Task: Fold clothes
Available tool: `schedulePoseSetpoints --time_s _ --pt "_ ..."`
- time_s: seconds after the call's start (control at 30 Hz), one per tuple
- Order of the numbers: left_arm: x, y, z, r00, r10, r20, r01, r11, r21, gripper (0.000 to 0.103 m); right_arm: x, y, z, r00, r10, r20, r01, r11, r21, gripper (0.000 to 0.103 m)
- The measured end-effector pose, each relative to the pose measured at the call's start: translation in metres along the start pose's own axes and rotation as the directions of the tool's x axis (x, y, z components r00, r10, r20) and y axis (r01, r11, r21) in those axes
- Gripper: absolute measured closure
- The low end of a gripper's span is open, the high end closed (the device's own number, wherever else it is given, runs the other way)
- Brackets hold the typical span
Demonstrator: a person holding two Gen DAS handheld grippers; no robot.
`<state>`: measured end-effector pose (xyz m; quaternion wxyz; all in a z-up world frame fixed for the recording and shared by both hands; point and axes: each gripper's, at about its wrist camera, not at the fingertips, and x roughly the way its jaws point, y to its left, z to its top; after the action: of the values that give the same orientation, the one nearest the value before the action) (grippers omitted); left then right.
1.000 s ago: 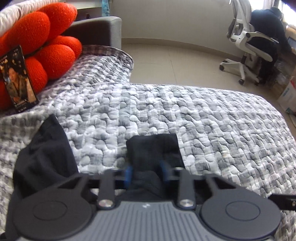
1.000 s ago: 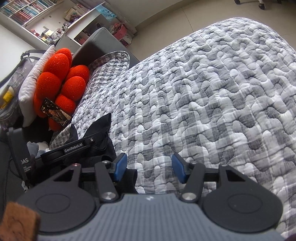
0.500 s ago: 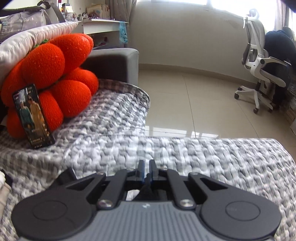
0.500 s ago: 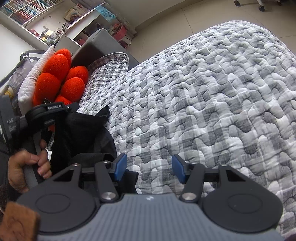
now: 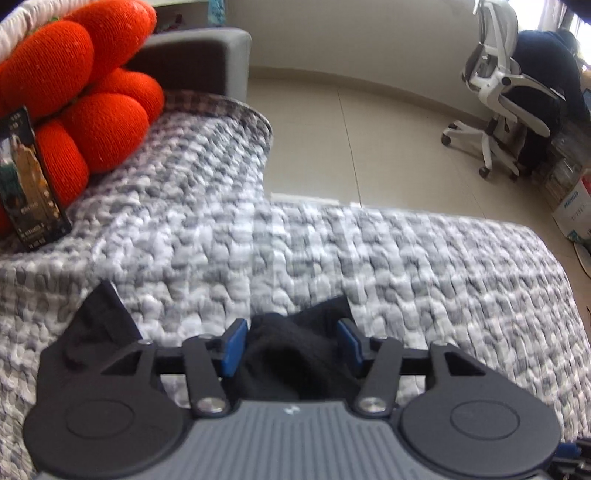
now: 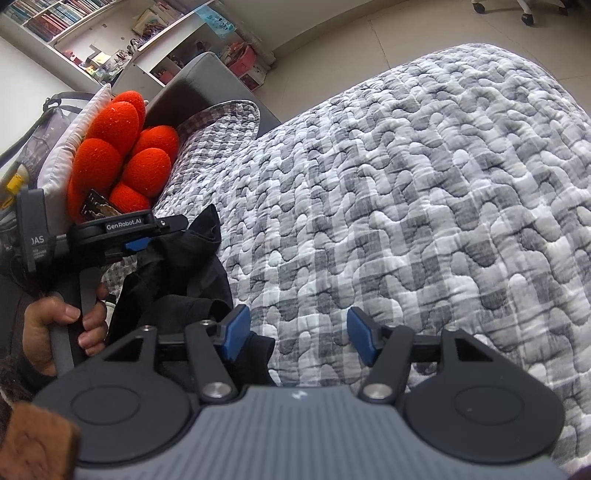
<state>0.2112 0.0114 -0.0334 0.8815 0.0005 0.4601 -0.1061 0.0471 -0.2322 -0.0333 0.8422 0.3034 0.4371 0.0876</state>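
A black garment [image 5: 295, 365] lies crumpled on the grey-and-white quilt [image 5: 406, 277], with one corner sticking up at the left [image 5: 99, 325]. My left gripper [image 5: 291, 343] hangs just over it. Its jaws are opening, the cloth lies loose between the blue pads [image 5: 232, 345], and neither pad presses on it. In the right wrist view the same garment [image 6: 177, 280] sits at the lower left, under the left gripper [image 6: 136, 243], which a hand [image 6: 62, 325] holds. My right gripper [image 6: 299, 338] is opening slightly, with only quilt [image 6: 406, 184] between its pads; its left pad is beside the garment's edge.
A red knobbly cushion [image 5: 92, 92] and a photo card [image 5: 26, 184] lean at the quilt's far left, by a grey sofa arm [image 5: 195, 55]. Beyond the quilt's edge are tiled floor, a white office chair [image 5: 495, 85] with a seated person [image 5: 546, 74], and a box [image 5: 572, 210]. Shelves [image 6: 74, 22] stand behind.
The left gripper was shut on the black cloth, then rose and tilted up while still shut. Its jaws now stand apart, with the cloth lying between them. The right gripper stayed where it was.
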Motion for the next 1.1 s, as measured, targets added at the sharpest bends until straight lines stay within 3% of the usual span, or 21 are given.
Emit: schedulePoseSetpoints --time_s 0.2,0.27,0.37,0.43,0.5,0.6,0.73,1.1 --pt "0.002 -0.014 -0.021 0.997 -0.035 -0.065 0.04 0.997 0.072 0.033 -0.005 0.0 -0.001 1.0 0.006 0.007 -0.006 1.0 0.006 0.04" --pt "0.002 -0.02 -0.03 0.998 -0.01 -0.06 0.017 0.993 0.114 0.037 -0.005 0.0 -0.001 1.0 0.01 0.007 -0.01 1.0 0.009 0.04" --pt "-0.002 -0.024 -0.04 0.999 0.034 -0.024 -0.03 0.988 0.151 0.056 -0.005 0.0 -0.001 1.0 0.018 0.003 -0.018 1.0 0.01 0.04" --pt "-0.007 -0.023 -0.04 0.998 0.061 -0.003 -0.06 0.987 0.147 0.086 -0.004 0.001 -0.001 1.0 0.024 -0.004 -0.024 1.0 0.009 0.04" --pt "-0.012 -0.02 -0.038 0.996 0.082 0.016 -0.084 0.988 0.128 0.094 -0.003 0.003 -0.002 0.999 0.03 -0.014 -0.03 1.0 0.006 0.04" --pt "-0.019 -0.016 -0.033 0.991 0.113 0.069 -0.119 0.988 0.098 0.096 0.0 0.006 -0.005 0.999 0.036 -0.031 -0.036 0.999 -0.004 0.04" --pt "-0.029 -0.017 -0.02 0.969 0.189 0.16 -0.203 0.976 0.076 0.097 0.0 0.009 -0.006 0.999 0.037 -0.033 -0.038 0.999 -0.016 0.04" --pt "-0.025 0.0 0.047 0.909 0.303 0.288 -0.3 0.952 -0.056 0.097 0.006 0.006 -0.003 0.999 0.034 -0.04 -0.035 0.999 -0.018 0.04"
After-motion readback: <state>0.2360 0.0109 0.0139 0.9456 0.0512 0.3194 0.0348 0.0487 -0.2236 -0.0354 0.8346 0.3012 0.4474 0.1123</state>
